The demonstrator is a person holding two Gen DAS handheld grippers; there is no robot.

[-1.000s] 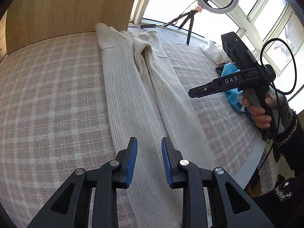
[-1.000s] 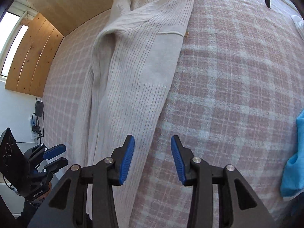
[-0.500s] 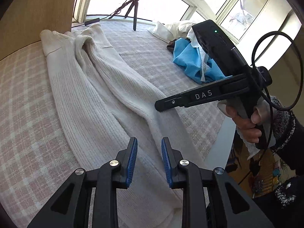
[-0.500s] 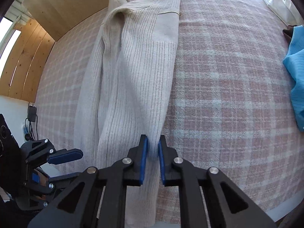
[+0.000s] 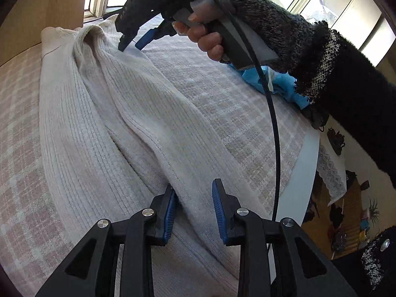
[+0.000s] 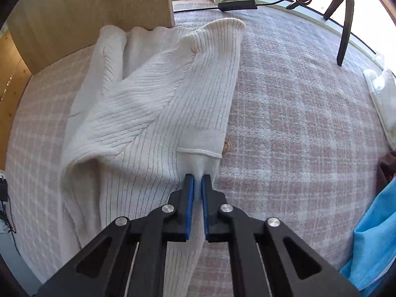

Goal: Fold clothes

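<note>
Lying lengthwise on the pink-and-white checked cover (image 6: 297,128), the cream ribbed knit garment (image 6: 138,128) is seen only in part: its near end is hidden behind both tools, and its far end is bunched against the wooden panel (image 6: 86,7), so its full outline cannot be made out. One long fold is raised as a ridge along the garment's middle, and a smooth band with a stitched hem is visible at its right edge, beside a small gold-coloured item whose nature cannot be determined. The right gripper (image 6: 196,185) is pressed together on the garment's edge just below that hem, fabric being pinched between the blue pads. The left gripper (image 5: 194,198) is held spread, its pads on either side of the raised fold near the garment's near end; whether they touch it cannot be told. A hand (image 5: 205,32) in a dark knitted sleeve is seen above the garment. A blue cloth (image 6: 371,242) is cut off to the garment's right.
</note>
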